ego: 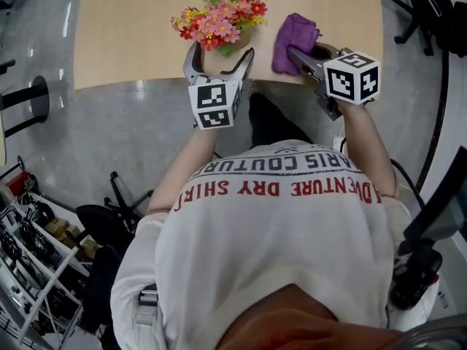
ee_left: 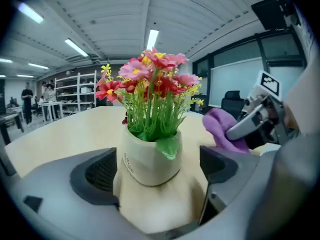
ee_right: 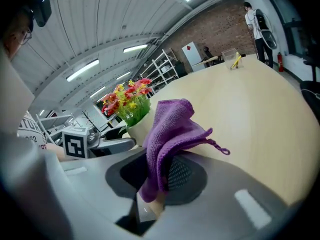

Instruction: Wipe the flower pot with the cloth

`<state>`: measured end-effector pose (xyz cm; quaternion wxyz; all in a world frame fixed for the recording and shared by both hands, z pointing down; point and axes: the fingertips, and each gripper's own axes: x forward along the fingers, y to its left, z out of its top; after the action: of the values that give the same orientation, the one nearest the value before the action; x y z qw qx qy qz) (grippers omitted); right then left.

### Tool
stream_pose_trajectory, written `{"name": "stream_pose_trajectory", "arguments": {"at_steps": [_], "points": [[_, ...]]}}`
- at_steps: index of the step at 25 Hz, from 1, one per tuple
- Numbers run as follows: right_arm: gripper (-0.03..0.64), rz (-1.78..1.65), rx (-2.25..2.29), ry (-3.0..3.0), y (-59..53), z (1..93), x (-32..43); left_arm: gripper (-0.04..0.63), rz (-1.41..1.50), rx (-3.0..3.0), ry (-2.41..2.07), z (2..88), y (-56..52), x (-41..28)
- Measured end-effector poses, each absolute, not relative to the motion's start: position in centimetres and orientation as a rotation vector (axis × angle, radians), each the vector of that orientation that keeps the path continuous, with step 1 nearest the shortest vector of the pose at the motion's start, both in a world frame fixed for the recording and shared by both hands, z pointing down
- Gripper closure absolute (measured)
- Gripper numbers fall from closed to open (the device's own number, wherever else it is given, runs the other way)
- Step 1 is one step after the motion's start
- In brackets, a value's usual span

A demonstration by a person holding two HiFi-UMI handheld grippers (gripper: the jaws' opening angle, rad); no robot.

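**Head view:** left hand-held gripper [ego: 219, 60] and right hand-held gripper [ego: 298, 55] reach over the surface's [ego: 131, 35] near edge.
**Left gripper view:** spread jaws flank the standing flower pot [ee_left: 150, 156] without touching it, likely to steady it.
**Right gripper view:** jaws pinch the purple cloth [ee_right: 172, 124], bunched ready for wiping.

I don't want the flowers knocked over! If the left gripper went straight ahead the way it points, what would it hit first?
Probably the cream flower pot. It stands right ahead, between the open jaws of the left gripper, and they don't seem to touch it.
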<state>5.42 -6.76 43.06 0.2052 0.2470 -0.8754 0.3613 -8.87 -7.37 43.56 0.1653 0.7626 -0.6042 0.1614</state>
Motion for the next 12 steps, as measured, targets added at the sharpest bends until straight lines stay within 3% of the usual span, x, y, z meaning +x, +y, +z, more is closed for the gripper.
{"name": "stream_pose_trajectory", "arguments": {"at_steps": [9,12], "points": [[0.564,1.004,0.714,-2.444,-3.5,44.0,7.6,0.092,0.45,1.913,-1.967,44.8,-9.7,-9.1],[0.564,1.014,0.718,-2.453,-3.5,43.8,7.4,0.156,0.46,1.901,-1.975,44.7,-9.9,-9.5]]}}
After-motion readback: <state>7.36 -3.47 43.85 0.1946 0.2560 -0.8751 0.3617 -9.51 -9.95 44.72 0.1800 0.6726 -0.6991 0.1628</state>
